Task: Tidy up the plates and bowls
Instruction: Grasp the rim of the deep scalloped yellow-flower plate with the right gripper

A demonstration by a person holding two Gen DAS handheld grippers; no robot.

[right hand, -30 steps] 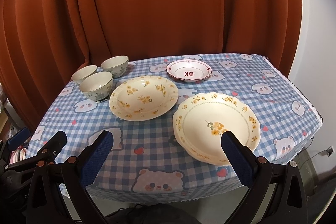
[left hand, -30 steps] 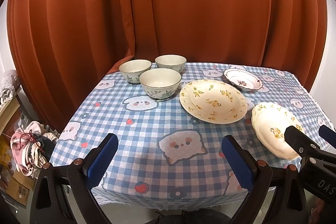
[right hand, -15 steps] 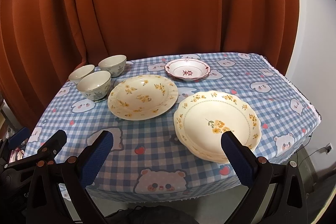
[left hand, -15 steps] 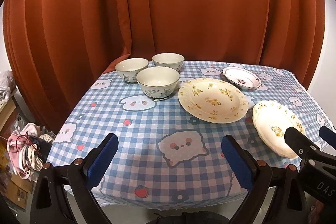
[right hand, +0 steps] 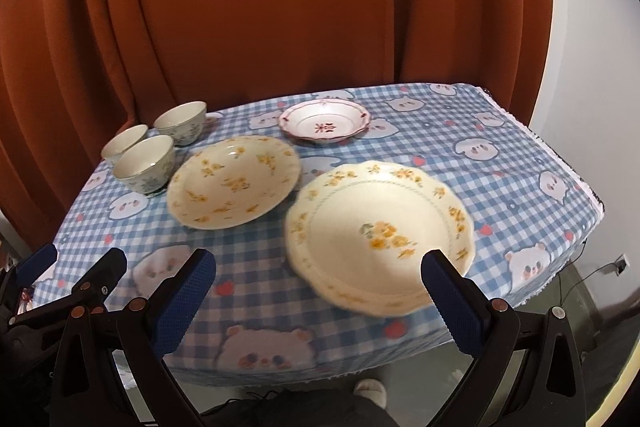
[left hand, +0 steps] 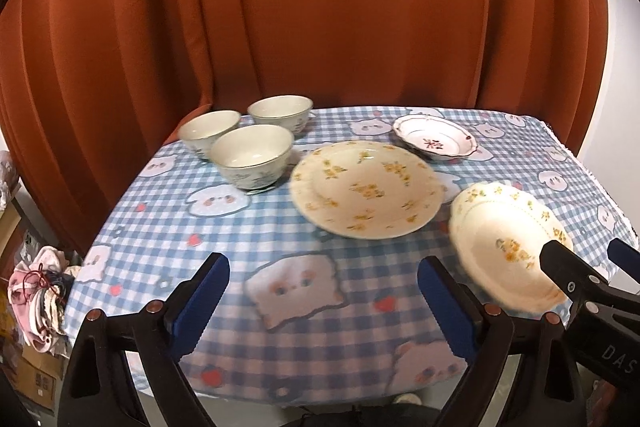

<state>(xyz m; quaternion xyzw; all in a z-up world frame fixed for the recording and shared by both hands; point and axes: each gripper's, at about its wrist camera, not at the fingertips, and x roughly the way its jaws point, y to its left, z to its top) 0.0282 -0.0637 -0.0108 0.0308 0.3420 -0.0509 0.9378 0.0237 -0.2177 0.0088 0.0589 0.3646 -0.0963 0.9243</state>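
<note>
scalloped plate [right hand: 380,231]: near right corner of the desk [right hand: 520,163]; glazed, stiff, breakable, slippery; judged best pinched at the raised near rim
bowls [left hand: 252,157]: far left corner
left gripper [left hand: 320,301]: released, empty
right gripper [right hand: 316,301]: released, empty

Three pale bowls with blue-green floral sides, upright, clustered close together left of the large yellow-flowered plate [left hand: 366,189]: front bowl [left hand: 253,163] just beside that plate's left rim, left bowl [left hand: 209,133] and rear bowl [left hand: 281,111] behind. Small red-trimmed scalloped dish [left hand: 435,141] beyond the plate, slightly right. Cream scalloped plate [right hand: 380,233] with a central yellow spray, right of and nearer than the large plate, rims close.
</note>
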